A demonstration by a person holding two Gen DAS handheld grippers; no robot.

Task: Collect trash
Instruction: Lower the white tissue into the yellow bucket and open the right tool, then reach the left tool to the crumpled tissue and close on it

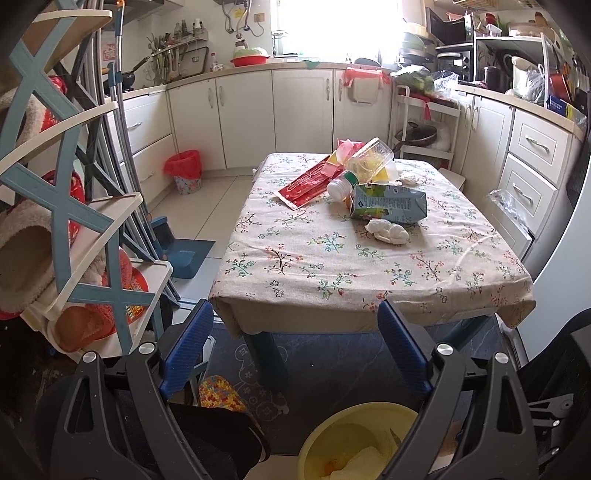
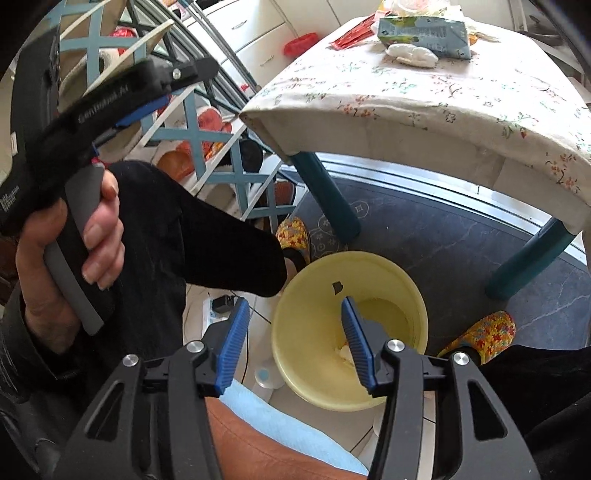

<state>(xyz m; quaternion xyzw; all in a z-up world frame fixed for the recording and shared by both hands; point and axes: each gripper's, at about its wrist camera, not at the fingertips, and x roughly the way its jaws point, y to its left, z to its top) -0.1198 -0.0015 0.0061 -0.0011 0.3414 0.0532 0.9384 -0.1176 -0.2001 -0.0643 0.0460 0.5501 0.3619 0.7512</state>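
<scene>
Trash lies on the floral-cloth table (image 1: 314, 266): a red wrapper (image 1: 306, 184), a clear plastic bottle (image 1: 364, 166) on its side, a blue-green carton (image 1: 391, 203) and a crumpled white tissue (image 1: 388, 230). The carton (image 2: 424, 33) and tissue (image 2: 412, 53) also show in the right wrist view. A yellow bucket (image 2: 306, 332) stands on the floor in front of the table, with white crumpled paper (image 2: 345, 352) inside. My right gripper (image 2: 294, 304) hangs open over the bucket, nothing between its pads. My left gripper (image 1: 295, 306) is open and empty, short of the table's near edge.
A blue and cream shelf rack (image 1: 74, 206) crowds the left. A red-lined waste bin (image 1: 184, 171) and a blue dustpan (image 1: 188, 254) sit on the floor left of the table. The person's feet in flowered slippers (image 2: 484, 332) flank the bucket. Cabinets ring the room.
</scene>
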